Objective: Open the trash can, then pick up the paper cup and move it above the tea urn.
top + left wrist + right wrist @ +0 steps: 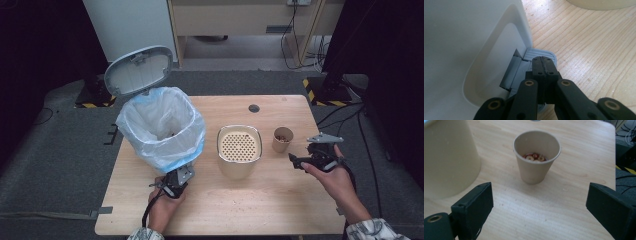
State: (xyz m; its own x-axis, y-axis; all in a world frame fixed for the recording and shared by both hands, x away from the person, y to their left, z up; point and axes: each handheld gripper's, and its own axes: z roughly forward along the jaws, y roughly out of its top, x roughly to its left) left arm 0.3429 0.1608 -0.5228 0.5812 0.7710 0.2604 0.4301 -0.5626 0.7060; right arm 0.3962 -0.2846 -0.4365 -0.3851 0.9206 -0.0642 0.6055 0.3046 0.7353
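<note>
Between bin (162, 127) & cup (282, 139): strainer pot (239, 150); left tool (543, 65) together, right tool (539, 205) apart.

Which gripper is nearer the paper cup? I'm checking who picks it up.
Right. The right gripper hovers open just in front of the paper cup; the left gripper presses the bin's pedal across the table.

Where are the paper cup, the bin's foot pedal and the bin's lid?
paper cup (535, 171), right gripper view, on its front wall.
foot pedal (539, 53), left gripper view, on its ribbed top.
lid (138, 70), high view, on its raised underside.
</note>
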